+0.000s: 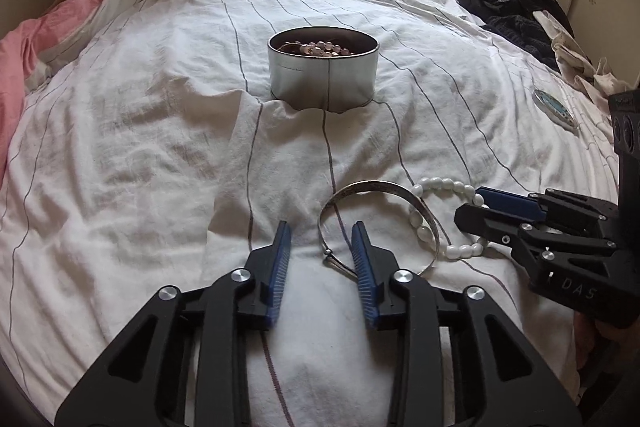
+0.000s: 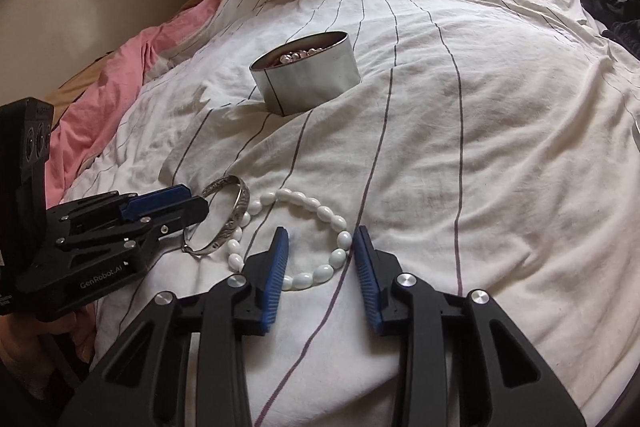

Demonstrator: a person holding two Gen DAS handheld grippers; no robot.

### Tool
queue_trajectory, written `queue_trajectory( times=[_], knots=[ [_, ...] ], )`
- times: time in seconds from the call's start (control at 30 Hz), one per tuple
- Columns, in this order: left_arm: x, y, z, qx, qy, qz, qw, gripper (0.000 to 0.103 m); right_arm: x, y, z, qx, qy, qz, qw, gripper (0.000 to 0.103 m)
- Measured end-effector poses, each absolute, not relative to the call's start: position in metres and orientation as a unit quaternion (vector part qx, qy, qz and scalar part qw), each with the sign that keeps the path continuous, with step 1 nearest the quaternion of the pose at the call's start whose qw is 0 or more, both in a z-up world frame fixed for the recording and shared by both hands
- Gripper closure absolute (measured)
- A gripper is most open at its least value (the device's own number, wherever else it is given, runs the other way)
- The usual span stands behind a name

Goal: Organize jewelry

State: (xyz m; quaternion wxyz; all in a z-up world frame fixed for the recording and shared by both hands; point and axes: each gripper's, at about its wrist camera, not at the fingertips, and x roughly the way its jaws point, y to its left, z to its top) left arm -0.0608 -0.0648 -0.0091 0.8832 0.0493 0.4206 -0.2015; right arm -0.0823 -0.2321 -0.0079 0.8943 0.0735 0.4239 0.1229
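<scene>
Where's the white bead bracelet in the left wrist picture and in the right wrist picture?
Left wrist view: white bead bracelet lies lower right, overlapping the silver bangle.
Right wrist view: it lies low centre, its near beads between the right gripper's open jaws.
Shared landmark: the round tin farther up the sheet.

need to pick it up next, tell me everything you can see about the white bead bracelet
The white bead bracelet is a closed loop of glossy, oval, milky white beads, like polished stone or plastic. It lies flat on the striped white bedsheet, well in front of the round tin. Its left side overlaps the silver bangle. The right gripper stands open around its near right stretch, with the pads not pressing on the beads.
</scene>
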Motion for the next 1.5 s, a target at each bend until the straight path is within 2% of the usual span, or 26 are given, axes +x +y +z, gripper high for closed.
queue_trajectory(
  times=[0.03,0.1,0.17,0.23,0.43,0.47,0.5,0.57,0.6,0.67,0.77,0.93,1.1,1.2,1.27,1.37,1.5],
  knots=[
    [-0.062,-0.069,-0.01,0.061,0.419,-0.203,0.883,0.064,-0.082,-0.231,-0.009,0.071,0.427,0.124,0.893,0.083],
    [-0.063,-0.072,-0.01,0.073,0.418,-0.2,0.883,0.065,-0.083,-0.231,-0.01,0.069,0.427,0.127,0.893,0.095],
    [-0.063,-0.068,-0.009,0.065,0.419,-0.202,0.883,0.093,-0.085,-0.232,-0.009,0.074,0.422,0.127,0.895,0.095],
    [-0.063,-0.064,-0.006,0.052,0.414,-0.203,0.886,0.099,-0.087,-0.237,-0.007,0.085,0.414,0.123,0.898,0.095],
    [-0.065,-0.053,0.008,0.03,0.389,-0.193,0.9,0.1,-0.088,-0.257,-0.004,0.137,0.398,0.108,0.901,0.094],
    [-0.063,-0.053,0.005,0.031,0.396,-0.19,0.898,0.1,-0.085,-0.256,-0.006,0.138,0.407,0.109,0.896,0.09],
    [-0.061,-0.053,0.002,0.031,0.406,-0.189,0.894,0.1,-0.083,-0.254,-0.008,0.136,0.413,0.115,0.893,0.079],
    [-0.057,-0.057,-0.006,0.038,0.423,-0.191,0.885,0.097,-0.082,-0.245,-0.008,0.114,0.418,0.123,0.893,0.07],
    [-0.057,-0.059,-0.008,0.043,0.425,-0.19,0.884,0.095,-0.082,-0.24,-0.008,0.098,0.421,0.121,0.893,0.069],
    [-0.057,-0.061,-0.011,0.05,0.429,-0.189,0.882,0.094,-0.082,-0.234,-0.01,0.079,0.426,0.118,0.894,0.069],
    [-0.059,-0.063,-0.011,0.059,0.425,-0.188,0.883,0.095,-0.081,-0.237,-0.011,0.089,0.426,0.124,0.892,0.093],
    [-0.061,-0.064,-0.01,0.061,0.421,-0.19,0.885,0.097,-0.084,-0.239,-0.009,0.093,0.415,0.125,0.896,0.095],
    [-0.059,-0.063,-0.011,0.053,0.426,-0.193,0.882,0.092,-0.083,-0.242,-0.011,0.104,0.418,0.12,0.894,0.092],
    [-0.058,-0.066,-0.012,0.052,0.43,-0.212,0.876,0.076,-0.082,-0.241,-0.012,0.099,0.422,0.114,0.894,0.092],
    [-0.061,-0.074,-0.012,0.068,0.428,-0.224,0.873,0.06,-0.08,-0.239,-0.014,0.095,0.427,0.11,0.892,0.091],
    [-0.062,-0.079,-0.013,0.081,0.426,-0.222,0.873,0.056,-0.078,-0.239,-0.016,0.094,0.433,0.109,0.89,0.09],
    [-0.063,-0.079,-0.012,0.084,0.424,-0.22,0.874,0.056,-0.079,-0.235,-0.015,0.087,0.433,0.117,0.89,0.082]
  ],
)
